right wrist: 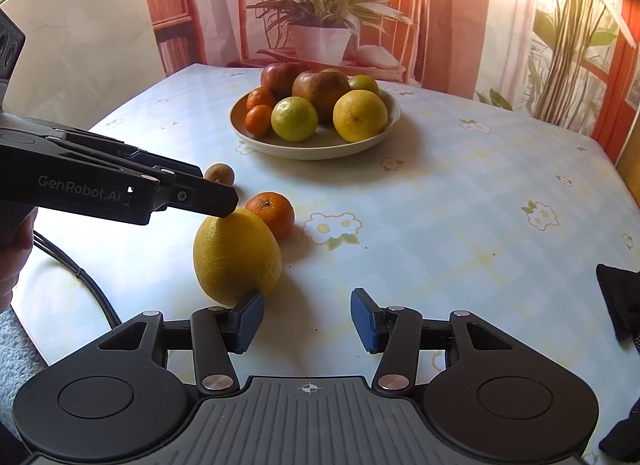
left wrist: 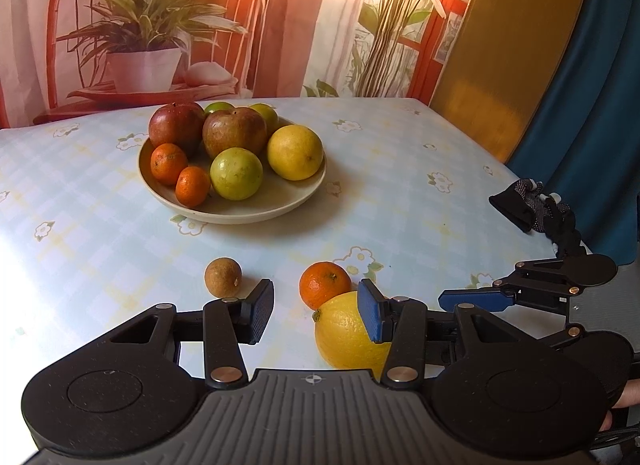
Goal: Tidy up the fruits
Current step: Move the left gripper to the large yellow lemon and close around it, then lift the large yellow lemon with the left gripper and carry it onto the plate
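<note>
A cream plate [left wrist: 256, 209] at the table's middle holds two dark apples, two tangerines, green fruits and a yellow citrus; it also shows in the right wrist view [right wrist: 320, 147]. Loose on the cloth lie a big yellow lemon [left wrist: 344, 335] [right wrist: 236, 255], a tangerine [left wrist: 324, 283] [right wrist: 272, 211] touching it, and a small brown fruit [left wrist: 223, 277] [right wrist: 219, 173]. My left gripper [left wrist: 316, 315] is open and empty, its right pad against the lemon. My right gripper [right wrist: 307, 319] is open and empty, its left pad beside the lemon.
A dark glove [left wrist: 532, 205] [right wrist: 618, 301] lies at the table's right edge. A cable [right wrist: 80, 277] runs off the left edge. A printed backdrop stands behind the table. The right gripper [left wrist: 476, 299] reaches in from the right in the left wrist view.
</note>
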`<state>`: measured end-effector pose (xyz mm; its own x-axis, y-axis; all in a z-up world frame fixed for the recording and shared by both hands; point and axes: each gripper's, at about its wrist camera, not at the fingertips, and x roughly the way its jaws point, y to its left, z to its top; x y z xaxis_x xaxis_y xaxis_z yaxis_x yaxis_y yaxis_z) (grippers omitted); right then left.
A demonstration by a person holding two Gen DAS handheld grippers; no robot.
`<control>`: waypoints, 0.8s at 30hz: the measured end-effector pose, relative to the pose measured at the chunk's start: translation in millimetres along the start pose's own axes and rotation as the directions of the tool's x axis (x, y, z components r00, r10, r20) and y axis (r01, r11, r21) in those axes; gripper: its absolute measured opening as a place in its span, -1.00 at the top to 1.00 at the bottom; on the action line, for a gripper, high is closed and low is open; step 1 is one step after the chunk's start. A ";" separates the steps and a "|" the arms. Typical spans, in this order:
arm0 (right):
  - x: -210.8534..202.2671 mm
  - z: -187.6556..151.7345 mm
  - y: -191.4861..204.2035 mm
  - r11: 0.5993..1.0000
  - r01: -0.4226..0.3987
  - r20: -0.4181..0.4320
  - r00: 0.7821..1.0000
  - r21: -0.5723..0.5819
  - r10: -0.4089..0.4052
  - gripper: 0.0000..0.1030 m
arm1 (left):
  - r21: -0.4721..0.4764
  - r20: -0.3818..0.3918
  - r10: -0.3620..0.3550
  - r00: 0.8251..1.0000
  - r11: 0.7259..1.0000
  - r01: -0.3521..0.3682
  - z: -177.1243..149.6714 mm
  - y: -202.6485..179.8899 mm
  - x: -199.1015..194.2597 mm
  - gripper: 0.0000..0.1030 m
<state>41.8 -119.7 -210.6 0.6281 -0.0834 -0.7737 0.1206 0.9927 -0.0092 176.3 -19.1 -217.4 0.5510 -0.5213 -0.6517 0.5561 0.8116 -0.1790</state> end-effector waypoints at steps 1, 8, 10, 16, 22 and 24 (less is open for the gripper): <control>-0.9 0.4 0.8 1.000 -0.004 -0.001 1.000 -0.007 0.004 0.08 | 0.000 0.000 0.000 1.000 1.000 0.000 0.0 -0.1 0.2 0.05; -4.3 2.2 10.6 0.996 -0.051 -0.017 0.999 -0.075 0.050 -0.06 | 0.000 0.006 0.000 1.000 1.000 0.000 0.0 -2.4 1.1 0.05; -1.8 3.0 12.2 0.995 -0.069 -0.022 0.997 -0.066 0.068 -0.06 | 0.000 0.008 0.001 1.000 1.000 -0.001 0.5 -3.7 1.7 0.05; 9.2 6.4 17.2 0.993 -0.106 -0.028 0.994 -0.059 0.105 -0.06 | -0.010 0.013 -0.004 1.000 1.000 0.005 -1.0 -3.2 1.9 0.05; 19.9 8.9 11.8 0.987 -0.163 -0.019 0.986 -0.001 0.163 0.05 | -0.023 0.014 -0.011 1.000 1.000 0.012 -1.7 -3.8 2.3 0.05; 20.1 6.3 11.1 0.985 -0.172 -0.014 0.985 0.005 0.172 0.09 | -0.024 0.012 -0.008 1.000 1.000 0.008 -1.7 -4.0 1.8 0.05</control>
<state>60.6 -110.9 -222.3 0.6285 0.0898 -0.7726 0.0144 0.9918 0.1270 174.0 -22.9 -219.1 0.5537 -0.5309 -0.6415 0.5455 0.8133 -0.2023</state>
